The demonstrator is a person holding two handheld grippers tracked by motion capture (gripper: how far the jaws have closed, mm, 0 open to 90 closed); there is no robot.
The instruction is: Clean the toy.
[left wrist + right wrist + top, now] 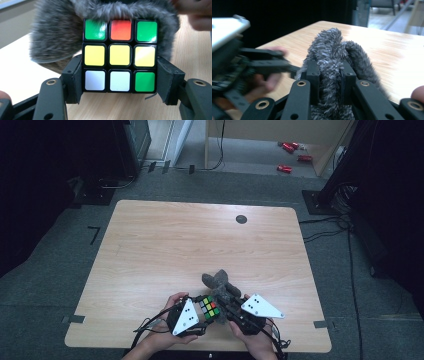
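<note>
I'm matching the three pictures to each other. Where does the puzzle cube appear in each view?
High view: puzzle cube at bottom centre, between the two grippers.
Left gripper view: fills the centre, clamped between the black jaws.
Right gripper view: I can't make it out.
Shared landmark: the grey fuzzy cloth.

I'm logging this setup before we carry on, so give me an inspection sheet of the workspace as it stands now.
Surface: light wooden table, with a dark round disc near the far edge.
Job's things: puzzle cube; grey fuzzy cloth lying against it.
Clutter: nothing seen.
Grippers: left gripper shut on the cube's sides; right gripper shut on the cloth.
Cables: black cables on the floor at right.
Surroundings: grey carpet; red cans on the floor beyond.
</note>
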